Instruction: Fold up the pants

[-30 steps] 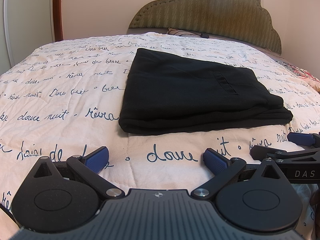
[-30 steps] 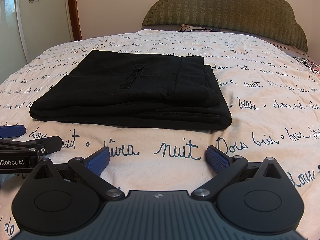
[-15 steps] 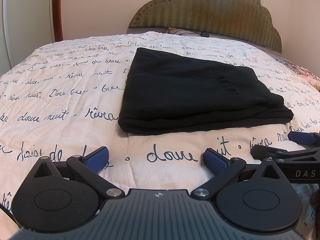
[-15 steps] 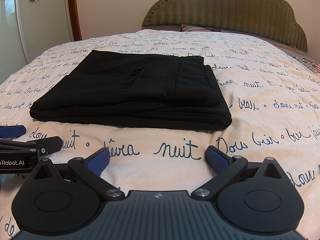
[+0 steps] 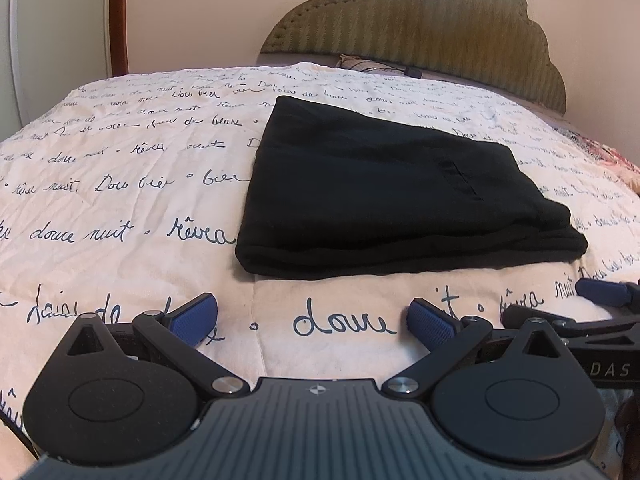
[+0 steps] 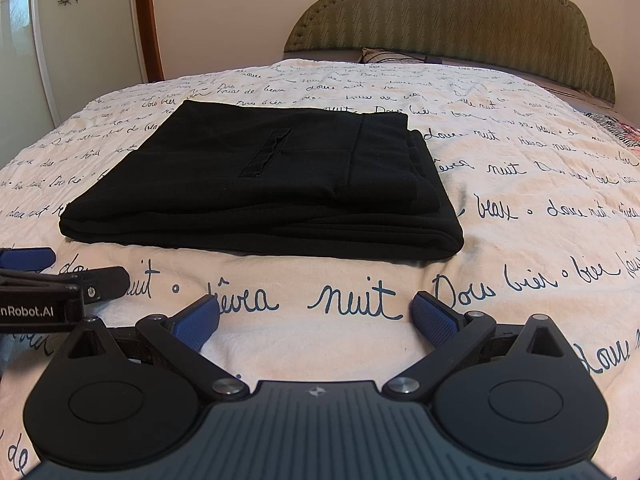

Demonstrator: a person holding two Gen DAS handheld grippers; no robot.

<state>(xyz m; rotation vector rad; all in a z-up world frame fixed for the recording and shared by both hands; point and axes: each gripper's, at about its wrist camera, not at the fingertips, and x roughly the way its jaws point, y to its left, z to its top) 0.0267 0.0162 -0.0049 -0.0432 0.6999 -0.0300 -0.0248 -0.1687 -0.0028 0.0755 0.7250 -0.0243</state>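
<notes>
Black pants lie folded into a flat rectangle on the bed; they also show in the right wrist view. My left gripper is open and empty, resting low on the cover just in front of the pants' near edge. My right gripper is open and empty too, just in front of the same near edge. The right gripper's blue fingertip shows at the right of the left wrist view. The left gripper's fingertip shows at the left of the right wrist view.
The bed cover is cream with dark blue handwriting print. A padded olive headboard stands at the far end, with a pillow and a cable below it. A white wardrobe door is to the left.
</notes>
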